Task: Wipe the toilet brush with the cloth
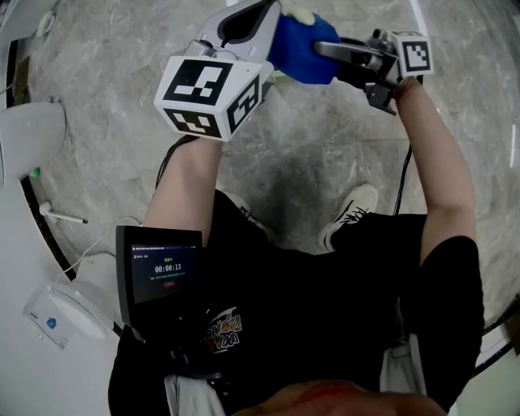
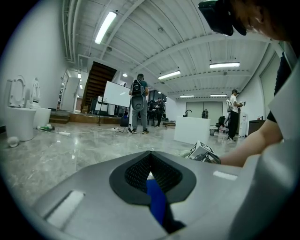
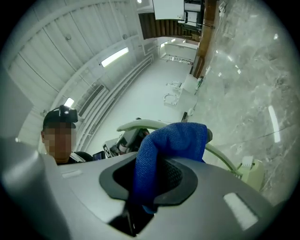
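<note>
The blue cloth [image 1: 301, 45] is bunched between my two grippers at the top of the head view. My right gripper [image 1: 325, 50] comes in from the right and is shut on it. In the right gripper view the cloth [image 3: 178, 136] rises out of the closed jaws [image 3: 154, 164] and folds over the pale, curved toilet brush handle [image 3: 220, 157]. A pale bit of the brush [image 1: 305, 14] shows above the cloth. My left gripper [image 1: 252, 16] sits just left of the cloth. Its jaws [image 2: 150, 176] are shut on a thin blue and white piece, seemingly the brush's handle.
A white toilet [image 1: 32, 134] and a white floor unit [image 1: 69, 313] stand at the left, with a thin white stick [image 1: 61, 215] on the marble floor between them. My shoe [image 1: 349, 213] is below the grippers. People [image 2: 138, 105] and a white counter [image 2: 192, 129] stand far off.
</note>
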`<state>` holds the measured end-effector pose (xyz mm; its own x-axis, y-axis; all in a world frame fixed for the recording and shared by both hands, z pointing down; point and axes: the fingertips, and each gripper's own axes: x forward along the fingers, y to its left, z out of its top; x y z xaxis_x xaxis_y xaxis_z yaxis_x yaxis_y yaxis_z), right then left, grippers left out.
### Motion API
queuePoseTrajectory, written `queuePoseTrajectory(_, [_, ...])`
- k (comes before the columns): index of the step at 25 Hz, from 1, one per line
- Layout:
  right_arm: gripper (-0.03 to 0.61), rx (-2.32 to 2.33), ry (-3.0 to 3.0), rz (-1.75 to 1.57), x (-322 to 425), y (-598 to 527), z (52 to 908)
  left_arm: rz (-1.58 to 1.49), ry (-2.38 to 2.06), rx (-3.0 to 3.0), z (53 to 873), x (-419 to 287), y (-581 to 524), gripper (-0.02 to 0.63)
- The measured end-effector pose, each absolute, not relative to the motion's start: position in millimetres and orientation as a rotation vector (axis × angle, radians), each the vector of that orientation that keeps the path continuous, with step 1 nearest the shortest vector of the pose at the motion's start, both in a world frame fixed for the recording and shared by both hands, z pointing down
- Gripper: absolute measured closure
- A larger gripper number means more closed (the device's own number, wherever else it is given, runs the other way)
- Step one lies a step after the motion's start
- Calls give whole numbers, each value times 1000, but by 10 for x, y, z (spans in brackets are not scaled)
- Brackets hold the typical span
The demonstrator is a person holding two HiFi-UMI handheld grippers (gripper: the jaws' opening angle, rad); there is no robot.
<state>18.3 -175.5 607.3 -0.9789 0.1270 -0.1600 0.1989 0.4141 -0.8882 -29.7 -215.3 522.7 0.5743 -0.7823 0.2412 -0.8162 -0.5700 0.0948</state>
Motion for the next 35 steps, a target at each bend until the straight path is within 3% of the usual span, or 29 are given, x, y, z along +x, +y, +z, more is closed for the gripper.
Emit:
queuePoseTrajectory(20, [489,923,2686,-1010,247,-1013,4316,162,-1421,2600,4894,-408,-2066,614])
queuePoseTrajectory(27, [489,661,2452,-839,899,-1663,3736,164,-1432,2588,4929,-433,-2061,614])
queuePoseTrajectory(31, [489,261,2417,-916,1003,-2348,4117,179,-1436,2605,4910,-429,-2039,614])
queuePoseTrajectory(35, [489,-132,2428,-1208,679,-2855,5303,188,-1440,2614,4872,-464,-1989,614])
